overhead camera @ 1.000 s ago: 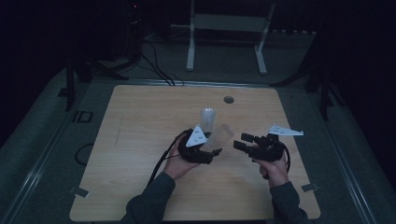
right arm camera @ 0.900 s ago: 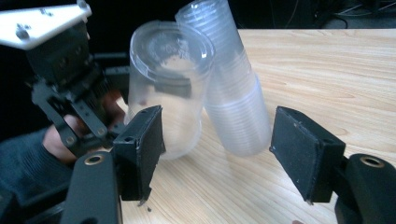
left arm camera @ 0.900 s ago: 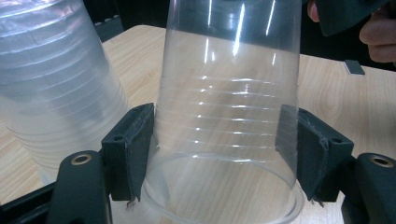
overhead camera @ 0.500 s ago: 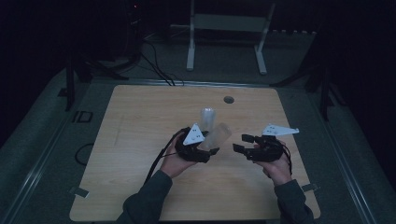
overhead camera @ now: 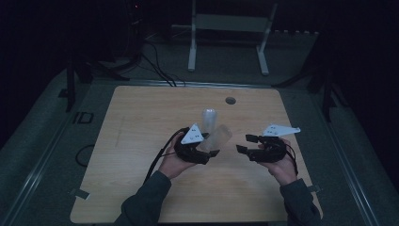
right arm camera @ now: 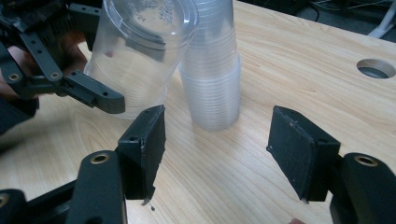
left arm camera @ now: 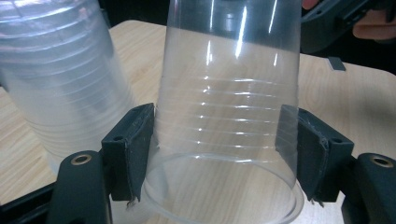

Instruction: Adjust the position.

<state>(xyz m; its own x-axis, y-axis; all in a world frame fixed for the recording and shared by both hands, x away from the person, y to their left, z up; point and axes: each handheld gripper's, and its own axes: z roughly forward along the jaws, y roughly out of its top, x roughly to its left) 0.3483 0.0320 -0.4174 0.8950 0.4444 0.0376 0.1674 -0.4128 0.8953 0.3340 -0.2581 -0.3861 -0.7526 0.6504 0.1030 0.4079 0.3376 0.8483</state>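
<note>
1. high view: we hold the left gripper (overhead camera: 212, 151) near the middle of the wooden table (overhead camera: 141, 122), its jaws clamped on a single clear plastic cup (overhead camera: 217, 137) that tilts away from us. just behind it the stack of clear cups (overhead camera: 209, 117) stands upside down on the table. our right gripper (overhead camera: 242, 143) hovers apart to the right with nothing between its jaws, pointing toward the held cup. we judge that one cup is already off the stack and in hand.

2. left gripper view: the cup (left arm camera: 224, 116) sits between our two pads, which press on its ribbed wall near the rim, so the grip looks firm. the stack (left arm camera: 60, 79) stands close at the left, and we cannot tell whether it touches the held cup. the other gripper (left arm camera: 336, 23) shows at the top right corner.

3. right gripper view: our jaws have just been closing and now stand partly open around bare tabletop, holding nothing. ahead, the left gripper (right arm camera: 93, 93) carries the cup (right arm camera: 135, 56) base toward us, leaning close to the stack (right arm camera: 212, 70).

4. what is left, as we judge it: the held cup is not yet set down anywhere, the right gripper has taken hold of nothing, and the stack holds many cups.
</note>
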